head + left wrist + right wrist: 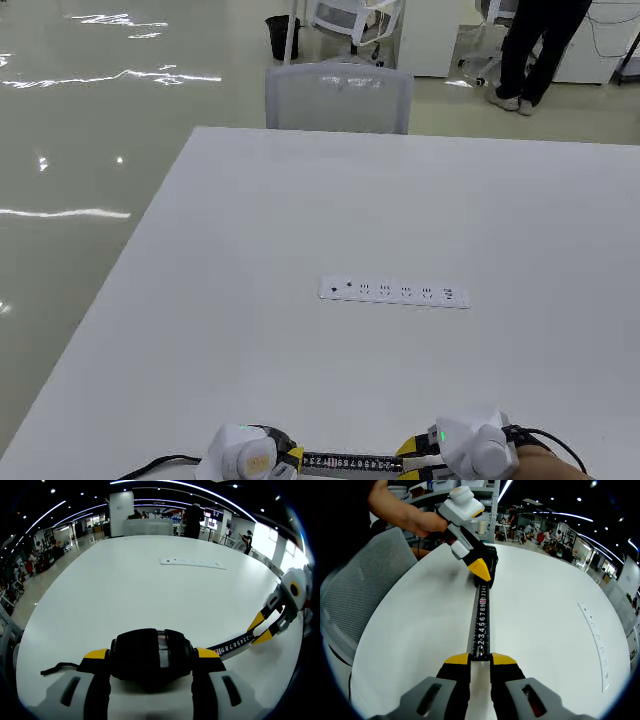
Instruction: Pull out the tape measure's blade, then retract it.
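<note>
The left gripper [151, 653], low and level in a hand [415, 522], clamps the black tape measure case [150, 667] between its jaws. From there the blade [481, 622] lies flat across the white table [400, 200] to the right gripper [480, 658], which is pinched onto its tip.
</note>
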Demonstrator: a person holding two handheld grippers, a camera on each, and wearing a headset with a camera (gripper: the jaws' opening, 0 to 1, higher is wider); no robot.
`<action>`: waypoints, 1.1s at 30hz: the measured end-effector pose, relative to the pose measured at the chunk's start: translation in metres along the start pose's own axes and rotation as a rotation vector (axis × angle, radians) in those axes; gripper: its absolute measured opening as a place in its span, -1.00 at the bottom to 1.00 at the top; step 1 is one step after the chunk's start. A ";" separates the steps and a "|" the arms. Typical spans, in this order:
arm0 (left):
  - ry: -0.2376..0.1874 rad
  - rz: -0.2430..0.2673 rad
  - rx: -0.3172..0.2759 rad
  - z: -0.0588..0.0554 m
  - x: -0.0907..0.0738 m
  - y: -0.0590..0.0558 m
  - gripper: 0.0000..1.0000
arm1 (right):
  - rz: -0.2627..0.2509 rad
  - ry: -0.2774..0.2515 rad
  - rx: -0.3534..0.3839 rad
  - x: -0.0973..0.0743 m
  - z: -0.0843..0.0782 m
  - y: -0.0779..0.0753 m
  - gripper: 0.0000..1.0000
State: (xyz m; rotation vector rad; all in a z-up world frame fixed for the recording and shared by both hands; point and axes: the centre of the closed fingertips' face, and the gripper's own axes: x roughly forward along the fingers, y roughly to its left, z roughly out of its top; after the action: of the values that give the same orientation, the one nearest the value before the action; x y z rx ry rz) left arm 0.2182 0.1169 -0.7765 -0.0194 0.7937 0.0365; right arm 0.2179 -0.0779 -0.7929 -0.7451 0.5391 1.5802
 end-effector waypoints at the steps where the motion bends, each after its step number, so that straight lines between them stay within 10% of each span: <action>1: 0.000 -0.002 0.001 0.000 0.000 0.000 0.24 | 0.000 0.001 -0.001 0.000 0.000 0.000 -0.73; 33: 0.002 -0.018 -0.010 -0.006 0.015 0.003 0.23 | 0.000 -0.007 -0.015 0.006 0.009 0.000 -0.73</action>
State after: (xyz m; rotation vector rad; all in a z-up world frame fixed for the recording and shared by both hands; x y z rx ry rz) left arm 0.2243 0.1199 -0.7916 -0.0359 0.7949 0.0229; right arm 0.2161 -0.0679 -0.7909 -0.7506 0.5222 1.5877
